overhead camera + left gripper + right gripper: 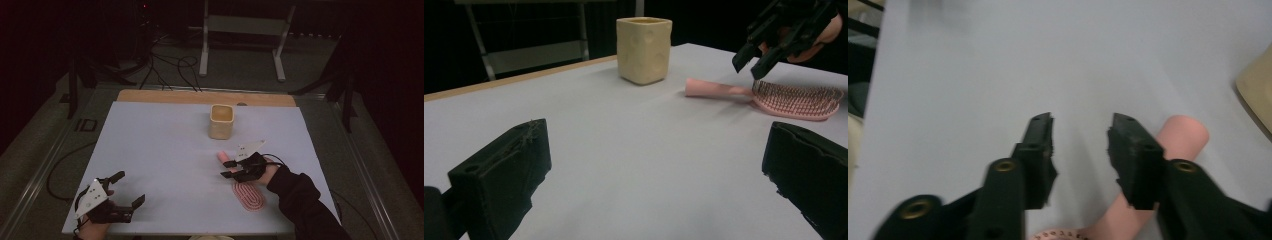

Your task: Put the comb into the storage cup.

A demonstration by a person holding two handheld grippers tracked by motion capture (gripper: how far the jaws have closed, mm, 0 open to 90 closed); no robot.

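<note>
A pink hairbrush (248, 195) lies flat on the white table (165, 150), bristles up, its handle (220, 156) pointing toward a cream square cup (221, 121). My right gripper (226, 169) hovers open just above the handle, holding nothing. In the right gripper view the jaws (1080, 127) stand apart, and the pink handle (1180, 137) passes under the right-hand jaw. The left gripper (130, 188) rests open near the front left corner, far from the brush. Its view looks between wide-spread jaws (656, 165) at the cup (644, 49), the hairbrush (774, 97) and the right gripper (754, 57).
The table's wooden far edge (205, 97) lies behind the cup. Beyond it, cables (170, 65) and a white stand (245, 35) sit on the dark floor. The cup's corner (1258, 92) shows at the right edge of the right gripper view.
</note>
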